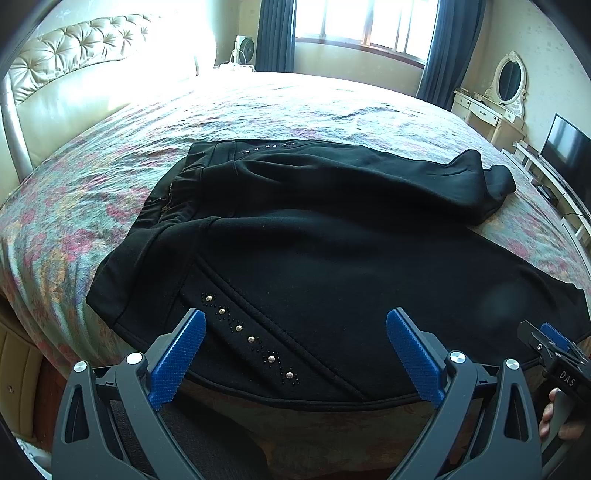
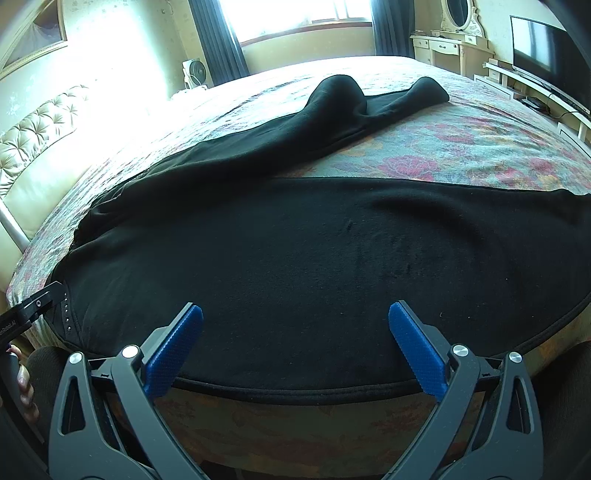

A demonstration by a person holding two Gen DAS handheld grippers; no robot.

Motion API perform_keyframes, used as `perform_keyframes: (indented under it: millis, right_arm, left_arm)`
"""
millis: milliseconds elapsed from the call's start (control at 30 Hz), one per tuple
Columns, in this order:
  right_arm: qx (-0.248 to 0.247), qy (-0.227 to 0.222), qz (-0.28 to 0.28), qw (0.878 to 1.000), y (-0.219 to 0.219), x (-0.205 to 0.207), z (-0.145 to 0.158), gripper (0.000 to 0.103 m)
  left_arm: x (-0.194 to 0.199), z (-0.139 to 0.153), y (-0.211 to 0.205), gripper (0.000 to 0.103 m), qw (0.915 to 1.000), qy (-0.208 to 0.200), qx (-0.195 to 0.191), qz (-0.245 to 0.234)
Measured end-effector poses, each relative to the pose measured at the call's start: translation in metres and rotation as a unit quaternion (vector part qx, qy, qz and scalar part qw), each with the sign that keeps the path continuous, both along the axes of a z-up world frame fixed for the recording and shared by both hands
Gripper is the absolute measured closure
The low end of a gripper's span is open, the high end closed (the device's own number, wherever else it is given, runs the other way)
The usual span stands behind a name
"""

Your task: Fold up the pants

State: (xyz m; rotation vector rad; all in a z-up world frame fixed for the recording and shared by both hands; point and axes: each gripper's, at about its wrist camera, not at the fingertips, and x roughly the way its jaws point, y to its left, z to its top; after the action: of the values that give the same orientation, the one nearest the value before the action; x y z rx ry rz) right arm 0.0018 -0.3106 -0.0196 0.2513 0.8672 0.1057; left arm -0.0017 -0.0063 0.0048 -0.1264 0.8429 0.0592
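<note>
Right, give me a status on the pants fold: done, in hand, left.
Done: the black pants lie spread on the floral bedspread, legs apart, the far leg bunched at its end. No fold shows yet. In hand: nothing; the left gripper and right gripper are both open, poised at the near edge of the near leg. Left: probably bring one leg over the other, then fold lengthwise.

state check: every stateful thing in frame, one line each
left gripper: open, empty, hovering over the pants' near edge
right gripper: open, empty, over the near leg
black pants: spread on the bed, unfolded, far leg bunched at its end
curtains: drawn apart
TV: screen dark
</note>
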Motion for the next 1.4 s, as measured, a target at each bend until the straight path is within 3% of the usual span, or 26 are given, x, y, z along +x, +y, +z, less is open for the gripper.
perform_keyframes:
  millis: [700,767,933,1133,1233,1400]
  right_arm:
    - [-0.004,0.002,-0.013,1.0,-0.009,0.002,0.001,0.002]
    - [-0.005,0.002,-0.013,1.0,-0.009,0.002,0.001,0.002]
    - [-0.005,0.003,-0.015,1.0,-0.011,0.005,0.001,0.002]
    - [-0.005,0.002,-0.016,1.0,-0.013,0.01,0.001,0.002]
    - [-0.006,0.006,-0.012,1.0,-0.011,0.015,0.001,0.002]
    - [0.002,0.012,0.002,1.0,-0.004,0.025,0.004,0.002]
  left_arm:
    - [-0.001,0.004,-0.003,0.006,0.9996,0.005,-0.008,-0.028]
    - [-0.003,0.005,-0.003,0.006,0.9988,0.003,-0.039,-0.032]
    - [-0.002,0.003,-0.008,0.006,0.9992,0.005,-0.012,-0.039]
    - [-0.004,0.003,-0.011,0.006,0.9986,-0.001,-0.018,-0.05]
    - [-0.003,0.004,-0.01,0.006,0.9975,0.008,-0.031,-0.064]
    - [0.009,0.017,0.017,0.006,0.9928,0.004,-0.097,-0.07]
